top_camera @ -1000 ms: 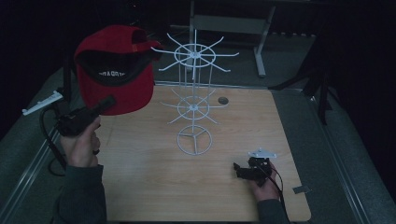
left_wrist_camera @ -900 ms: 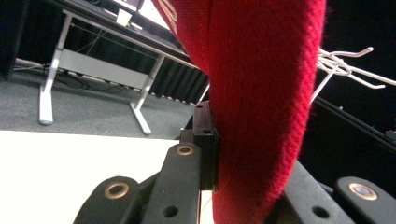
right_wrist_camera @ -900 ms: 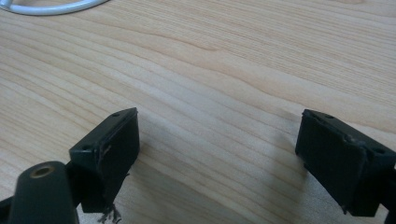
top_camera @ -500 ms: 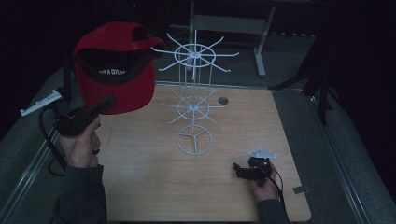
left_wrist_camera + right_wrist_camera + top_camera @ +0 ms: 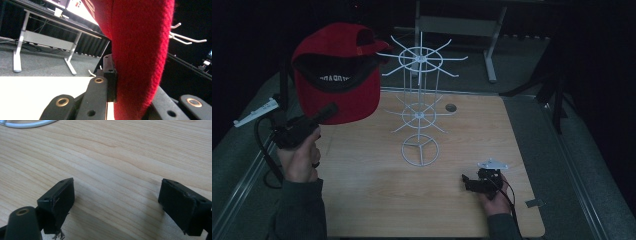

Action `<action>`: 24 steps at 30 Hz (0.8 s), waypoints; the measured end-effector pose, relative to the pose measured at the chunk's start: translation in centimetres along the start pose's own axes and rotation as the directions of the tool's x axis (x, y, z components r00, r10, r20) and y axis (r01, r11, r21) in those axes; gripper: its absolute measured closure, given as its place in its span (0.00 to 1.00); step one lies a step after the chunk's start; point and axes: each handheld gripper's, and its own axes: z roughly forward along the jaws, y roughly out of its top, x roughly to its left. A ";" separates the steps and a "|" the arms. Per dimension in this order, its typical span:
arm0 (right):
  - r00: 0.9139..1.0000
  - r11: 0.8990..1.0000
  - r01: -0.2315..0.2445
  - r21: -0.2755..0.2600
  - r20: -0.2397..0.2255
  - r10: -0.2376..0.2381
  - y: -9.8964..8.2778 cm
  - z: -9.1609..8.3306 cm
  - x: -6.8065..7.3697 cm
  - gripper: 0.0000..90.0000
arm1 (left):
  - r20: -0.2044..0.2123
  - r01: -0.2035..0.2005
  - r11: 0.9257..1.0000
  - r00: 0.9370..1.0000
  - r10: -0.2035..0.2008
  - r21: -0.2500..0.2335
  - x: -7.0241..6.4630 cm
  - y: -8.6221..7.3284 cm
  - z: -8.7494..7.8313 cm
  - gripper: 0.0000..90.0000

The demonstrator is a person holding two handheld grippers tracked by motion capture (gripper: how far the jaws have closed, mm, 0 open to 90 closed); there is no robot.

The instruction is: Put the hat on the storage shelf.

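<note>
One white wire rack (image 5: 419, 107) stands just beside the red cap (image 5: 337, 75).

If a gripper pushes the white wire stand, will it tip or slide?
The white wire stand probably tips easily: it is tall on one thin pole, above a small ring base. It likely is light, being only thin wire, so it may slide on the smooth wooden table.

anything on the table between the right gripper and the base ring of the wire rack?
Nothing: in the high view, bare wooden tabletop runs from the right gripper to the white wire rack's base ring. The right gripper view shows bare wood between its open jaws too.
</note>
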 end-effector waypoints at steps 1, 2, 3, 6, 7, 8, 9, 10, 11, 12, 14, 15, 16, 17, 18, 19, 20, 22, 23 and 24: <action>1.000 1.000 0.000 0.000 0.000 0.000 0.0 0.0 0.0 0.15 | 0.000 -0.001 1.000 1.000 0.001 0.002 0.0 -0.1 0.0 0.95; 1.000 1.000 0.000 0.000 0.000 0.000 0.0 0.0 0.0 0.15 | -0.001 -0.003 1.000 1.000 0.003 0.004 0.1 -0.2 0.0 0.95; 1.000 1.000 0.000 0.000 0.000 0.000 0.0 0.0 0.0 0.15 | 0.000 0.001 1.000 1.000 -0.001 0.004 0.0 -0.2 0.0 0.95; 1.000 1.000 0.000 0.000 0.000 0.000 0.0 0.0 0.0 0.15 | 0.006 0.002 1.000 1.000 -0.002 0.001 0.0 -0.4 0.0 0.95; 1.000 1.000 0.000 0.000 0.000 0.000 0.0 0.0 0.0 0.15 | 0.007 0.004 1.000 1.000 -0.004 0.000 0.0 -0.4 -0.1 0.95; 1.000 1.000 0.000 0.000 0.000 0.000 0.0 0.0 0.0 0.15 | 0.008 0.003 1.000 1.000 -0.003 0.001 0.0 -0.5 -0.1 0.95; 1.000 1.000 -0.001 0.000 -0.001 0.001 0.0 0.0 0.0 0.15 | 0.011 0.003 1.000 1.000 -0.003 0.001 0.0 -0.6 -0.1 0.95; 1.000 1.000 -0.001 0.000 -0.001 0.001 0.0 0.0 0.0 0.15 | 0.012 0.003 1.000 1.000 -0.003 0.002 -0.1 -0.7 -0.1 0.95; 1.000 1.000 -0.001 0.001 -0.001 0.001 0.0 0.0 0.0 0.15 | 0.012 0.006 1.000 1.000 -0.006 0.004 -0.1 -0.8 -0.2 0.95; 1.000 1.000 -0.001 0.001 -0.001 0.001 0.0 0.0 0.0 0.15 | 0.015 0.002 1.000 1.000 -0.002 0.007 -0.2 -1.0 -0.2 0.95; 1.000 1.000 0.000 0.000 -0.001 0.000 0.0 0.0 0.0 0.15 | 0.014 -0.008 1.000 1.000 0.007 0.013 -0.4 -1.4 -0.1 0.95; 1.000 1.000 0.000 0.000 0.000 0.000 0.0 0.0 0.0 0.15 | 0.015 -0.014 1.000 1.000 0.014 0.018 -0.5 -1.6 -0.1 0.95; 1.000 1.000 -0.001 0.000 -0.001 0.001 0.0 0.0 0.0 0.15 | 0.014 -0.014 1.000 1.000 0.014 0.024 -0.5 -1.9 0.0 0.95; 1.000 1.000 -0.001 0.001 0.000 0.001 0.0 0.0 0.0 0.15 | 0.014 -0.015 0.999 1.000 0.015 0.028 -0.6 -2.2 0.1 0.95; 1.000 1.000 -0.001 0.000 0.000 0.001 0.0 0.0 0.0 0.15 | 0.013 -0.019 0.999 1.000 0.019 0.033 -0.5 -2.5 0.1 0.95; 1.000 1.000 -0.001 0.000 0.000 0.001 0.0 0.0 0.0 0.15 | 0.010 -0.019 0.999 1.000 0.019 0.038 -0.5 -2.7 0.2 0.94; 1.000 1.000 -0.002 0.000 0.000 0.002 0.0 0.0 0.0 0.15 | 0.010 -0.016 0.999 1.000 0.016 0.045 -0.5 -3.1 0.3 0.95; 1.000 1.000 -0.001 0.000 0.000 0.001 0.0 0.0 0.0 0.15 | 0.009 -0.009 0.998 1.000 0.009 0.054 -0.3 -3.7 0.4 0.94; 1.000 1.000 -0.001 0.000 0.000 0.001 0.0 0.0 0.0 0.15 | 0.007 -0.006 0.998 1.000 0.006 0.059 -0.1 -4.1 0.5 0.94; 1.000 1.000 -0.001 0.000 0.000 0.001 0.0 0.0 0.0 0.15 | 0.004 -0.006 0.998 1.000 0.006 0.065 0.0 -4.4 0.6 0.94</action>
